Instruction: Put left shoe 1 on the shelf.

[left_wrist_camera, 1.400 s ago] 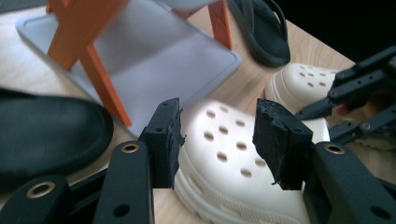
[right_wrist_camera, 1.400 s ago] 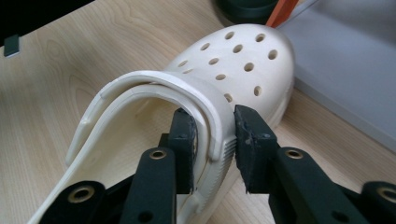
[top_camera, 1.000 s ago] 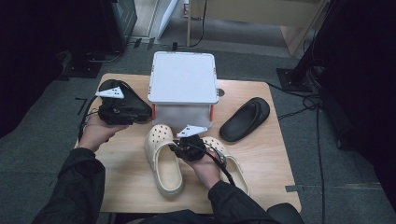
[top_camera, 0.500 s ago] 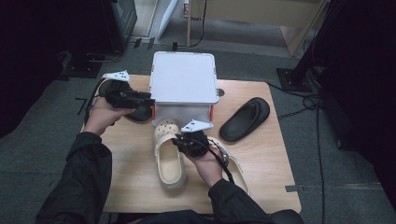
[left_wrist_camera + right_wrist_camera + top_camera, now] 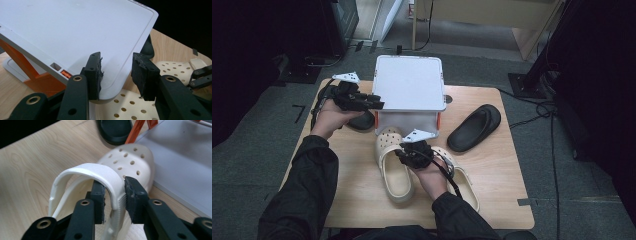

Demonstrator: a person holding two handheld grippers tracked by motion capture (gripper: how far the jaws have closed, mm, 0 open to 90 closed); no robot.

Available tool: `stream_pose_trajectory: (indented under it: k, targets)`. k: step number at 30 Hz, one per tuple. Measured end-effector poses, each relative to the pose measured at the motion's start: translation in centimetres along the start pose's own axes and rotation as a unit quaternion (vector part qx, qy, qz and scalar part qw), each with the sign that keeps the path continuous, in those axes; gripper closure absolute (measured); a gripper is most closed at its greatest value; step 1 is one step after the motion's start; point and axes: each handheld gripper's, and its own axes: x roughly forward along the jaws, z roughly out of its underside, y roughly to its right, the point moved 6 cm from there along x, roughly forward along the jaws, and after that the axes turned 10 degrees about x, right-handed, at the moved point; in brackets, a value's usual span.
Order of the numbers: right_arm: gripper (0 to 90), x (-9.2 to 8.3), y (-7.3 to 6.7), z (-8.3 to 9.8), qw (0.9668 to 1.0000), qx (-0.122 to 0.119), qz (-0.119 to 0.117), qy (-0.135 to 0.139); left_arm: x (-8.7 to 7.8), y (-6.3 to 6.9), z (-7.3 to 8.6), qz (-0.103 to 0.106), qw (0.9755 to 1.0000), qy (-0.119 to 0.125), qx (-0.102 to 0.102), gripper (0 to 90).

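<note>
left gripper (image 5: 372, 102): jaws spread and empty, have just been closing, hanging over the corner of the white box lid (image 5: 409, 82). If it drops here it'll clip the lid, not grab a shoe.
right gripper (image 5: 115, 191): jaws around the strap (image 5: 100, 173) of the cream clog (image 5: 393, 165), just been opening, so the pinch looks loose.
clog: on the worktop (image 5: 492, 175), toe against the box front.
risk: thin strap could slip out, or the clog swings and bumps the box.
black slipper (image 5: 474, 127): well off to the right, safe.

Grey carpet floor (image 5: 257, 150), dark surroundings, pale wooden furniture (image 5: 492, 20) beyond.
</note>
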Motion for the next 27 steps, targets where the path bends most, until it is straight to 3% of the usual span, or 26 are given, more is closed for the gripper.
stream_pose_trajectory:
  k: [3,6,7,8,12,18,19,20,23,25,26,27]
  targets:
    - [64.3,0.4,0.1,-0.1,0.9999,-0.003,-0.009,0.008,0.1,-0.1,0.0,-0.006,1.0000,-0.001,0.003,60.1]
    - [58.2,0.8,0.0,0.1,0.9999,-0.010,-0.010,-0.001,0.1,-0.1,-0.1,-0.011,0.9999,-0.004,0.003,59.9]
    - [56.1,1.3,0.1,0.6,0.9994,-0.028,0.013,-0.016,0.2,-0.1,-0.1,-0.012,0.9999,-0.002,0.004,59.8]
    - [56.1,1.3,0.1,0.6,0.9994,-0.028,0.013,-0.016,0.2,-0.1,-0.1,-0.012,0.9999,-0.002,0.004,59.8]
    - [64.1,2.0,0.5,0.4,0.9995,-0.017,0.027,-0.001,0.3,-0.1,-0.1,-0.013,0.9999,0.000,0.003,59.6]
    - [75.6,2.3,0.6,0.1,0.9994,-0.008,0.033,-0.007,0.3,-0.1,-0.1,-0.010,0.9999,0.002,0.003,59.6]
    - [76.1,2.0,0.6,-0.2,0.9998,0.015,0.014,-0.001,0.3,-0.2,-0.1,-0.009,0.9999,0.004,0.001,59.6]
    - [76.2,1.9,0.7,-0.4,0.9997,0.022,0.008,0.006,0.3,-0.2,-0.1,-0.009,0.9999,0.003,0.001,59.6]
    - [76.1,1.6,0.9,-0.9,0.9995,0.027,0.011,0.013,0.3,-0.1,-0.1,-0.010,0.9999,0.004,0.002,59.5]
    - [75.9,1.3,1.6,-1.4,0.9990,0.014,0.037,0.019,0.3,-0.1,-0.1,-0.009,1.0000,0.003,0.001,59.4]
    - [75.9,1.3,1.6,-1.4,0.9990,0.014,0.037,0.019,0.3,-0.1,-0.1,-0.009,0.9999,0.003,0.003,59.4]
    - [75.8,1.1,2.2,-1.7,0.9983,0.019,0.052,0.021,0.3,-0.1,-0.1,-0.011,0.9999,0.002,0.004,59.4]
